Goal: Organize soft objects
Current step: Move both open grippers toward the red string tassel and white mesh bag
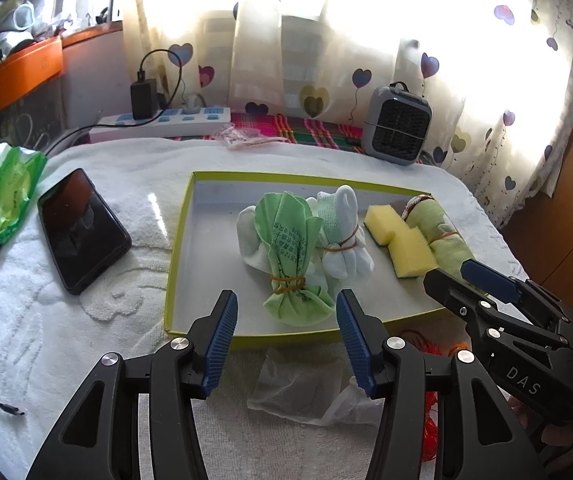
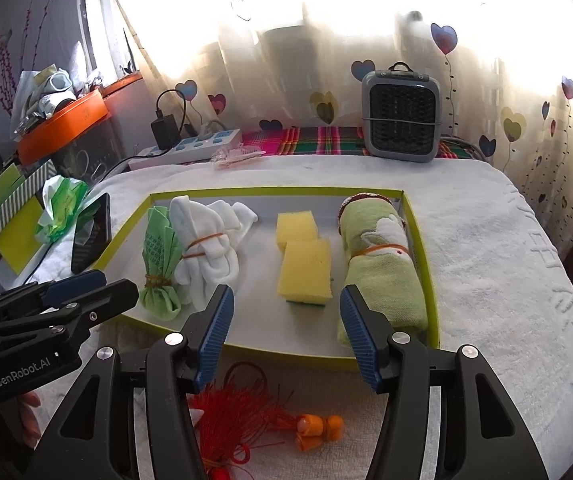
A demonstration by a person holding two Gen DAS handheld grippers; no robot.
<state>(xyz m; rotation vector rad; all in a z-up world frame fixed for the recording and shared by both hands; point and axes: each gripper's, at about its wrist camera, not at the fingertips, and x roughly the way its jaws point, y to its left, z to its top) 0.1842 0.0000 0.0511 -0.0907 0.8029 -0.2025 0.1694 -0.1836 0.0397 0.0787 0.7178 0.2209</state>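
A shallow tray with a lime-green rim lies on a white towel. In it, left to right, lie a green cloth bundle, a white sock bundle, two yellow sponges and a rolled green towel, the bundles and the towel bound with rubber bands. My left gripper is open and empty at the tray's near edge, by the green bundle. My right gripper is open and empty at the near edge, between sponge and towel.
A black phone and a green tissue pack lie left of the tray. A red tassel with orange beads and a clear plastic bag lie in front. A grey fan heater and a power strip stand behind.
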